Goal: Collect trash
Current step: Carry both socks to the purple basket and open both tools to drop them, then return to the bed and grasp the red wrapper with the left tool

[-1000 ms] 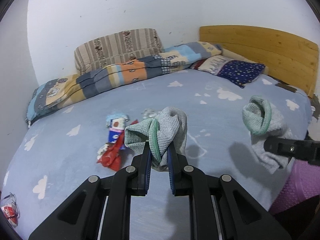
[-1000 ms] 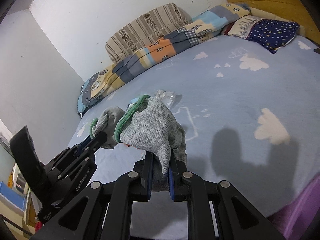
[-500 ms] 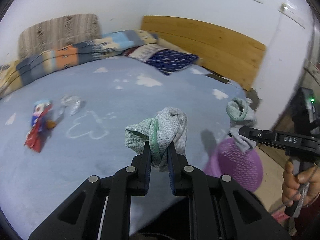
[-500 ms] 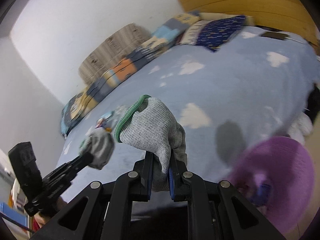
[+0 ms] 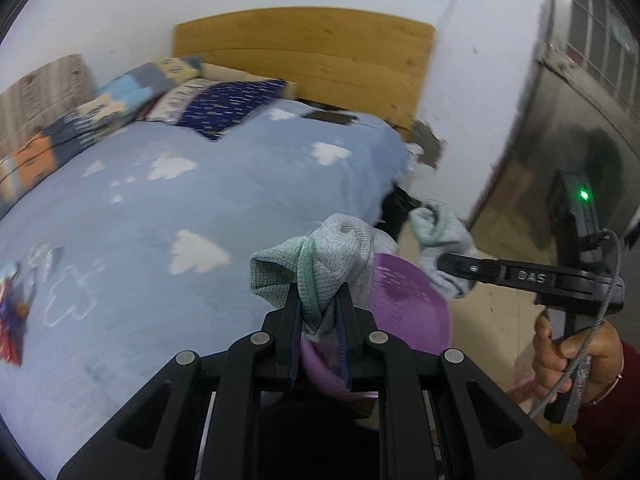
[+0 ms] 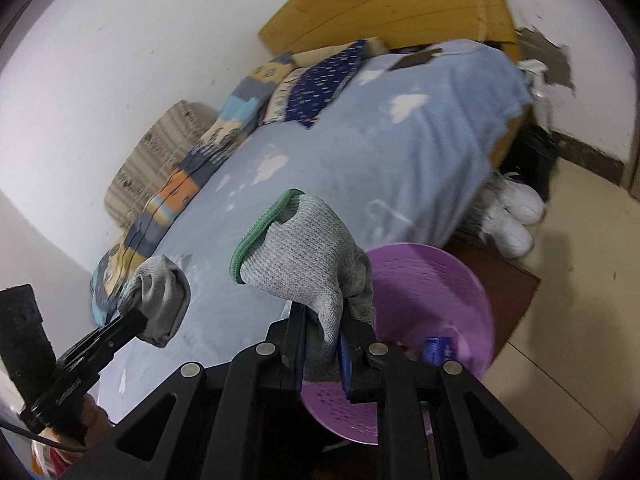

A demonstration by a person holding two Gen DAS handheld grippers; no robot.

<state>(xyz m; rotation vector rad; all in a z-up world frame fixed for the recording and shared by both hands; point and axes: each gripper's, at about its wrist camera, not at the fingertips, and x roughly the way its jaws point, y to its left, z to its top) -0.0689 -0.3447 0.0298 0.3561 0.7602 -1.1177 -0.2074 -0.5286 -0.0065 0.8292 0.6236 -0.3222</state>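
My left gripper (image 5: pixel 319 304) is shut on a grey sock with a green cuff (image 5: pixel 320 264), held above the near edge of a purple perforated basket (image 5: pixel 404 304) on the floor beside the bed. My right gripper (image 6: pixel 322 322) is shut on a second grey sock with a green cuff (image 6: pixel 304 240), above the same basket (image 6: pixel 432 280). The right gripper with its sock (image 5: pixel 440 236) shows at the right of the left wrist view. The left gripper with its sock (image 6: pixel 162 300) shows at the lower left of the right wrist view. Red and blue wrappers (image 5: pixel 12 300) lie on the bed.
The bed has a blue cloud-print cover (image 5: pixel 180 200), pillows and a folded quilt (image 5: pixel 100 104) at the back, and a wooden headboard (image 5: pixel 304 52). White shoes (image 6: pixel 512 216) stand on the floor by the bed. A small blue packet (image 6: pixel 438 348) lies inside the basket. A metal door (image 5: pixel 580 120) is at right.
Both grippers have swung right, away from the bed's middle, to over the purple basket on the floor. Each still holds its sock.
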